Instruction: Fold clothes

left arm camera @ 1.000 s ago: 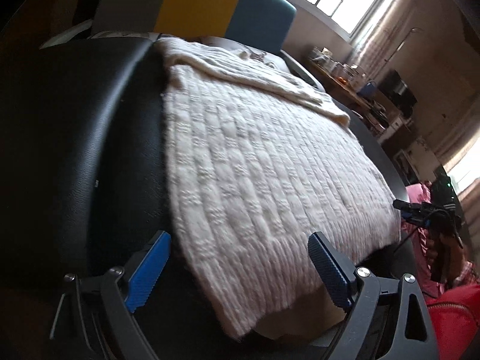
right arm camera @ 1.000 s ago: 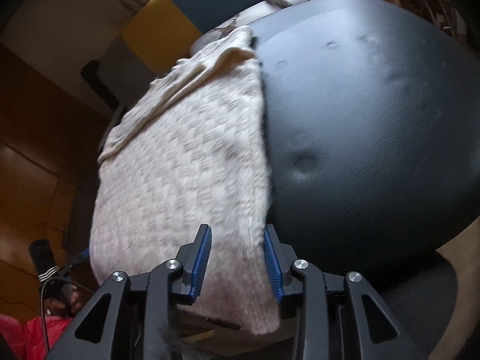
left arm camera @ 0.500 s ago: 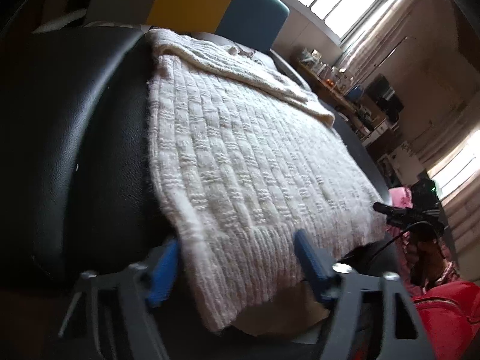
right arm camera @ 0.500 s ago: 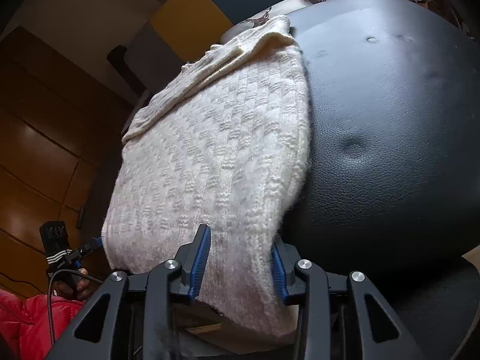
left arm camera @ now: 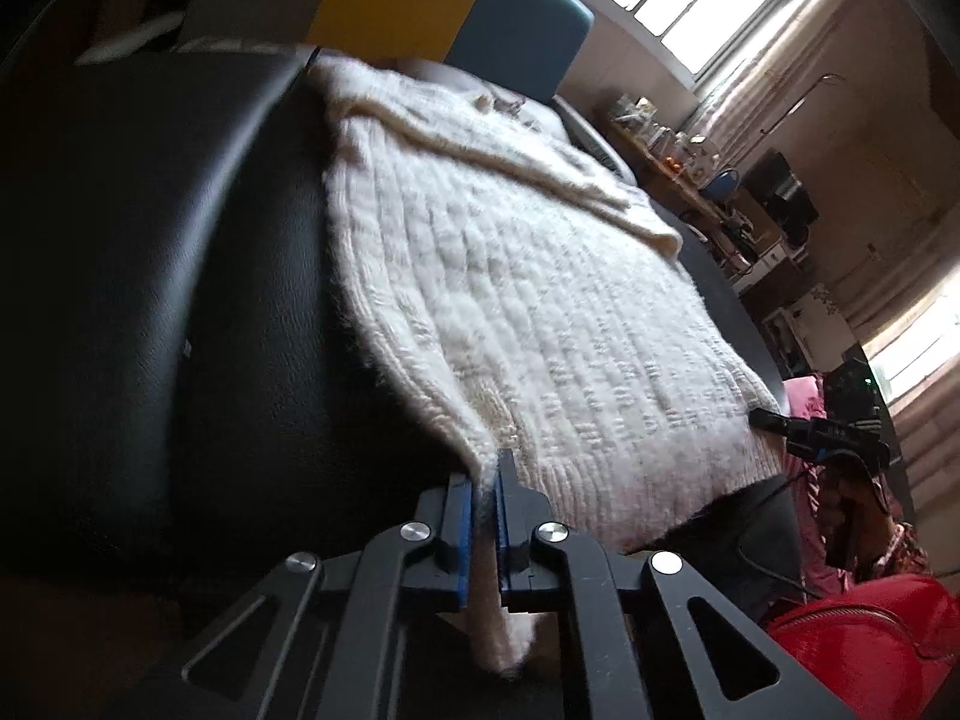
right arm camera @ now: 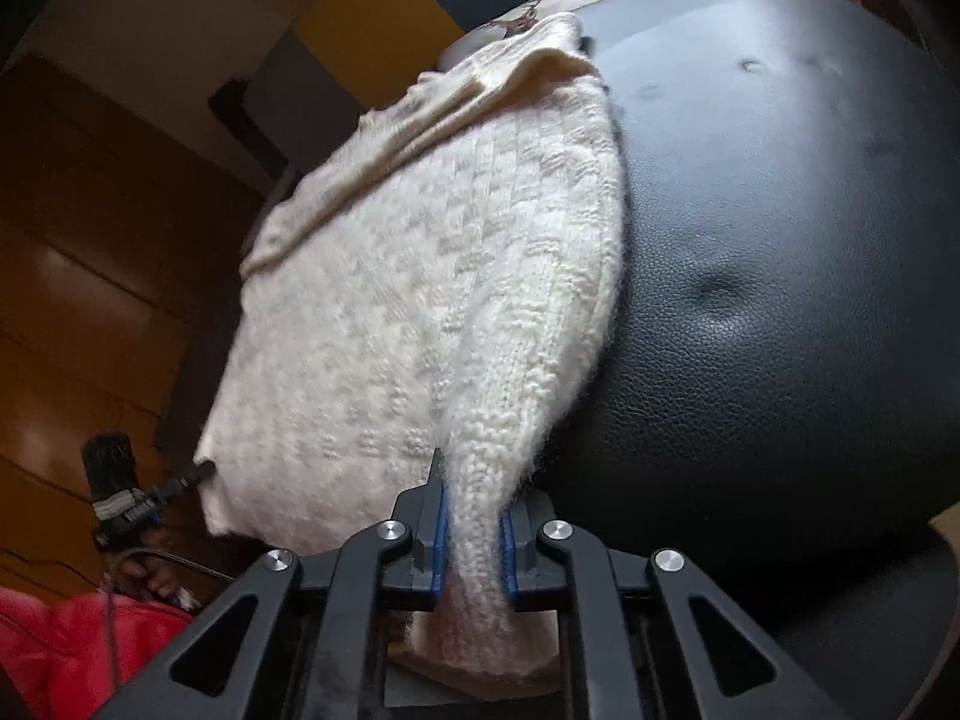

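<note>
Black leather seat point(left arm camera: 150, 300) under a cream knit sweater point(left arm camera: 540, 312).
Left gripper point(left arm camera: 483, 516) pinches its hem at lower centre; right gripper point(right arm camera: 474, 534) clamps the other hem corner.

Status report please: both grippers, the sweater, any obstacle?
Left gripper shut on sweater corner. Right gripper shut on opposite corner. Nothing seen in the way.

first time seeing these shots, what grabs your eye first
A cream knit sweater lies spread over a black leather cushion. At its near hem, the left gripper and the right gripper each pinch a corner between blue pads. Behind it stands a yellow and teal chair back, under bright windows.
</note>
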Available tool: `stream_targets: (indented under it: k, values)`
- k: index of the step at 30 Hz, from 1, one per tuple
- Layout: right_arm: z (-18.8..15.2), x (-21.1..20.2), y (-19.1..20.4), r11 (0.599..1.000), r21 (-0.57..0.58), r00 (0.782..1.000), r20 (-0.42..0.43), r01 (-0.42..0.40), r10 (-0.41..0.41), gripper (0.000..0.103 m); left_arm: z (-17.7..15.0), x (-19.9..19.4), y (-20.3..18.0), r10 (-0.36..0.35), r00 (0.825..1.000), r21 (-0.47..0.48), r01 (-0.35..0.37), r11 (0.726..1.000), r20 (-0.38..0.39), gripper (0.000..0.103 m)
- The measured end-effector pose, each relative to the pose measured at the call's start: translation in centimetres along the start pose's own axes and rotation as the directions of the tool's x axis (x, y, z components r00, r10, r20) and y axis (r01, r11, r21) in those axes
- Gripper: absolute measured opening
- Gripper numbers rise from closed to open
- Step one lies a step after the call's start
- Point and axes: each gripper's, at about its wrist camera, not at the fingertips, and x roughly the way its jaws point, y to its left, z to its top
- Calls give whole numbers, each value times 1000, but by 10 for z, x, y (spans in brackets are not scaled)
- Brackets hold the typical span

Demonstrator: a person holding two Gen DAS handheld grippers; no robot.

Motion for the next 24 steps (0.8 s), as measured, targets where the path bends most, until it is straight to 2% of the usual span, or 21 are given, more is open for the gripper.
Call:
stream_targets:
  k: [4, 8, 11, 14, 16, 19, 22, 24]
  values:
    - [1, -20, 0, 991, 54, 992, 45, -121, 118, 11, 4, -34, -4, -88, 995, 8, 88, 996, 46, 6]
    - [-3, -38, 9, 963, 74, 963, 86, -260, 254, 11, 6, -63, -8, -163, 982, -6, 165, 986, 93, 6]
    - [-10, -56, 9, 914, 118, 916, 155, -388, 369, 11, 6, -83, -9, -224, 967, -39, 230, 972, 124, 6]
    - [-17, -73, 12, 852, 138, 853, 235, -505, 467, 11, 13, -111, -13, -303, 933, -48, 317, 947, 194, 6]
    - [-13, -85, 19, 829, 115, 819, 278, -547, 502, 11, 24, -120, -14, -332, 915, -45, 351, 935, 228, 6]
    - [7, -91, 24, 805, 97, 784, 323, -585, 531, 11, 53, -125, -12, -356, 891, -38, 381, 924, 281, 6]
    - [41, -86, 28, 813, 68, 776, 356, -578, 521, 11, 92, -112, -5, -331, 892, -47, 362, 931, 306, 6]
    - [68, -77, 25, 819, 68, 776, 374, -570, 508, 11, 113, -92, 6, -312, 898, -98, 357, 929, 310, 6]
